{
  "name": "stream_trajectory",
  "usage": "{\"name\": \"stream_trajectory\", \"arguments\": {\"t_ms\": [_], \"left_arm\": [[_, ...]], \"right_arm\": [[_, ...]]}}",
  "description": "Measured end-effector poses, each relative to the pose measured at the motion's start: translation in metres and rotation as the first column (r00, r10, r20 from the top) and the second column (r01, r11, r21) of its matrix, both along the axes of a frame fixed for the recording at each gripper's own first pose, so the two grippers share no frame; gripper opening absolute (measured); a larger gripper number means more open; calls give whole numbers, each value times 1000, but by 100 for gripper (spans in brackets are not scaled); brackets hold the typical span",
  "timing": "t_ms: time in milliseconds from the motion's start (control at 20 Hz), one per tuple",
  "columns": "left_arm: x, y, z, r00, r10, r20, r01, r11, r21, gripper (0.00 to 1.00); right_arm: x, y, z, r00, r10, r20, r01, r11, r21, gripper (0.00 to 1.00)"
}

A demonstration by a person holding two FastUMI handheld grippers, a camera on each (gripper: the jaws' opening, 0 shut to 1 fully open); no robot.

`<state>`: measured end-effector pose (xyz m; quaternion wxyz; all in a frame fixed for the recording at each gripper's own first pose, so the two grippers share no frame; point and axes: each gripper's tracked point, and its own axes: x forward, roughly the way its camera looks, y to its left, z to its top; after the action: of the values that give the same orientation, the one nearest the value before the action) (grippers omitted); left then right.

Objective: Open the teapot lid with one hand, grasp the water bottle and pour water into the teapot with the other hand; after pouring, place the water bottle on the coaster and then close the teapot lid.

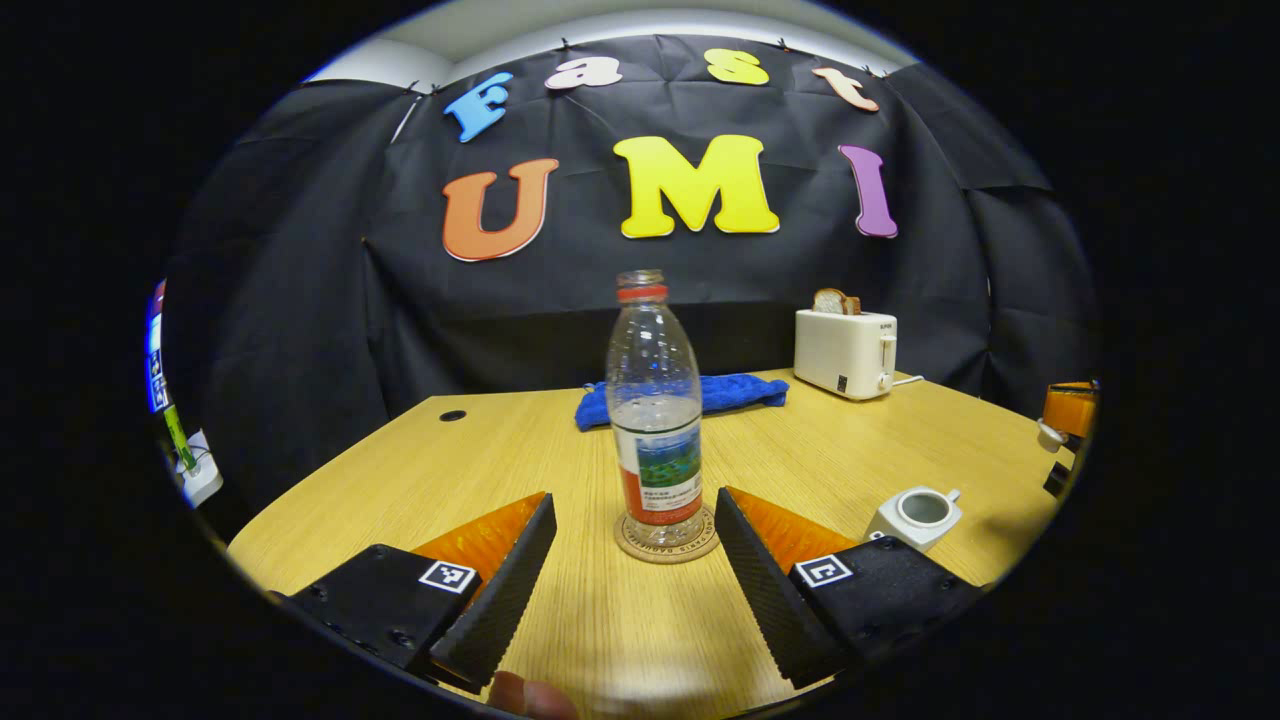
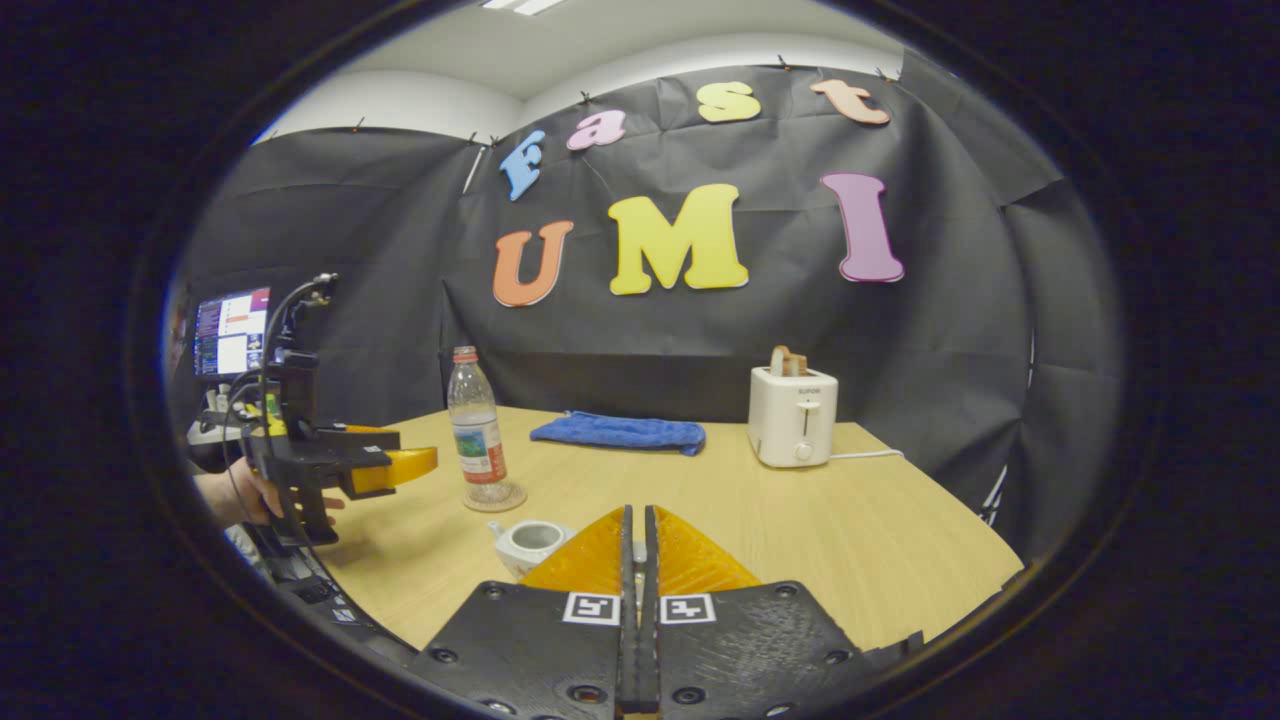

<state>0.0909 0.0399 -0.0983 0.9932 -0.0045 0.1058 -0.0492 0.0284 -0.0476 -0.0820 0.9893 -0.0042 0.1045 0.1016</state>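
Your left claw is spread wide, its two fingers apart on either side of the water bottle without touching it; the bottle stands upright on the round coaster, uncapped at the neck and roughly half full; coaster and bottle sit on the wooden tabletop, just ahead of the fingertips. To the right of that claw, in the left gripper view, the white teapot rests on the tabletop with its lid off and its mouth open upward; a small white piece shows at the far right edge by an orange claw part, though you cannot tell from here whether it is the lid.

Your right claw is pressed together, fingers meeting with barely a slit between them; a pale sliver sits behind the tips, too hidden to say whether anything is pinched. In the right gripper view the teapot lies just left of those tips, open; the bottle stands beyond it; your other claw, held by a hand, hovers to the left of the bottle.

Farther back lie a blue cloth and a white toaster with bread in its slot.
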Motion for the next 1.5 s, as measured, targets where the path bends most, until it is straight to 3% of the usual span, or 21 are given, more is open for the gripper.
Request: {"name": "stream_trajectory", "arguments": {"t_ms": [250, 500, 650, 1500], "left_arm": [[-50, 42, 17, 990, 128, 59, -129, 992, 14, 99], [-91, 66, 21, 976, 200, 81, -197, 979, -51, 99], [-101, 80, 28, 968, 231, 102, -228, 973, -44, 99], [-108, 78, 42, 970, 215, 116, -213, 977, -26, 99]], "right_arm": [[25, 42, -2, 995, 96, 23, -96, 995, 23, 0], [48, 71, -15, 988, 150, 23, -150, 989, -2, 0], [57, 83, -23, 985, 171, 21, -171, 985, -15, 0], [69, 99, -54, 980, 199, -19, -200, 980, -20, 0]]}}
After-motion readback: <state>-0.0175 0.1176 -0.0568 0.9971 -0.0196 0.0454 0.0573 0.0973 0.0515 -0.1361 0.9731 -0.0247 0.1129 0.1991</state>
